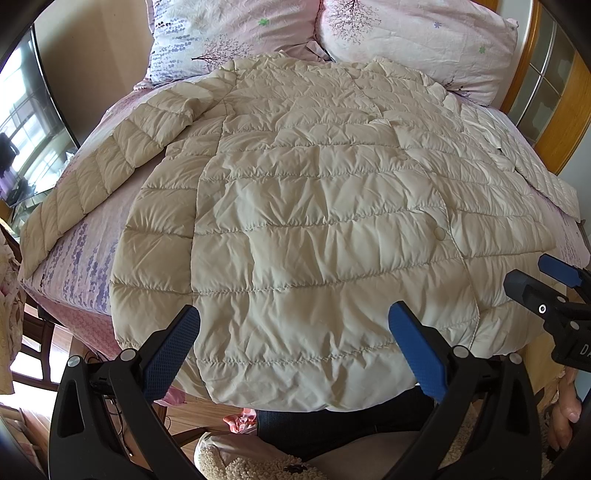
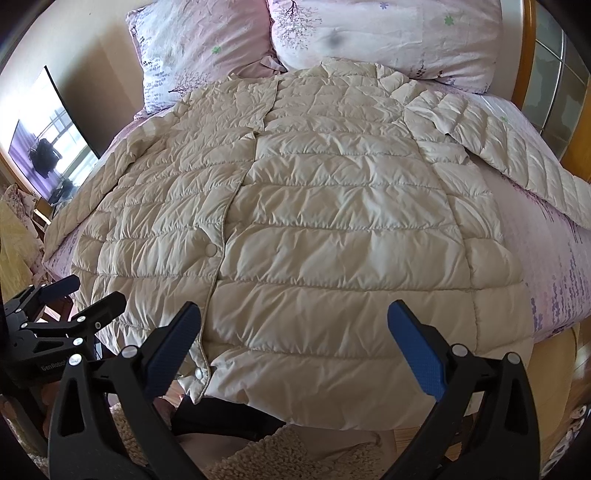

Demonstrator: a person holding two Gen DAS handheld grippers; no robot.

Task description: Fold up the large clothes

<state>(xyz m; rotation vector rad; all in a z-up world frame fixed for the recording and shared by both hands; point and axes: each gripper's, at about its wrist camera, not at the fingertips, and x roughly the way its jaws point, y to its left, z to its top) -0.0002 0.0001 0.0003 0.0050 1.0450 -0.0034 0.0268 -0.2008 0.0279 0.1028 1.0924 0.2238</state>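
Observation:
A cream quilted down jacket [image 1: 314, 206] lies flat and front up on the bed, collar toward the pillows, hem hanging over the near edge. It also fills the right wrist view [image 2: 332, 229]. Its left sleeve [image 1: 99, 173] stretches out to the left and its right sleeve [image 2: 517, 155] to the right. My left gripper [image 1: 293, 317] is open and empty, hovering over the hem. My right gripper [image 2: 293, 317] is open and empty over the hem near the snap placket [image 2: 211, 251]. Each gripper shows at the edge of the other's view.
The bed has a pink floral sheet [image 1: 74, 258] and two pillows [image 1: 406, 33] at the head. A wooden headboard frame [image 1: 561, 122] stands at the right. A dark TV screen [image 1: 26, 129] is at the left. The person's legs and a fuzzy garment [image 1: 258, 458] are below.

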